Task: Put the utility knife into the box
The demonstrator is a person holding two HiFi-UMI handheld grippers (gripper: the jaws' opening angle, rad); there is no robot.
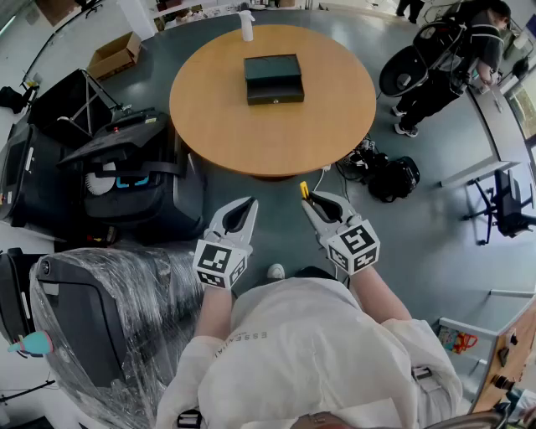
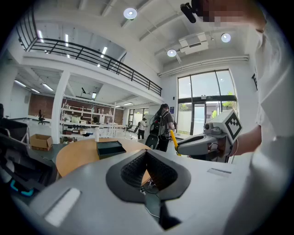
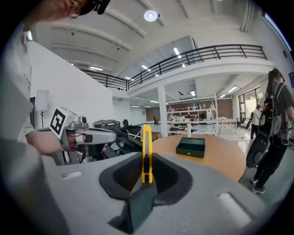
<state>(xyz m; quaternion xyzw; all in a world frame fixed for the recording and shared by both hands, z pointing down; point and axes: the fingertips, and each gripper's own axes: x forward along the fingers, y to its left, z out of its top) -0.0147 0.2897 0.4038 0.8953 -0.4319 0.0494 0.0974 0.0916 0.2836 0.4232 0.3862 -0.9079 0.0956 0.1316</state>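
Observation:
A dark lidded box (image 1: 273, 78) lies near the middle of a round wooden table (image 1: 226, 126), well ahead of both grippers. My right gripper (image 1: 310, 199) is held in the air short of the table's near edge, shut on a yellow utility knife (image 1: 304, 190) that sticks out past its tips. In the right gripper view the knife (image 3: 146, 153) stands upright between the jaws, with the box (image 3: 192, 147) beyond on the table. My left gripper (image 1: 249, 204) hovers beside it, jaws together and empty. The left gripper view shows the box (image 2: 109, 148) and the knife (image 2: 173, 140).
A white bottle (image 1: 246, 25) stands at the table's far edge. Black cases (image 1: 134, 176) and plastic-wrapped equipment (image 1: 109, 318) fill the left. Cables and a black bag (image 1: 394, 178) lie by the table's right side. A person (image 1: 452, 67) stands at the far right; a cardboard box (image 1: 115, 54) sits far left.

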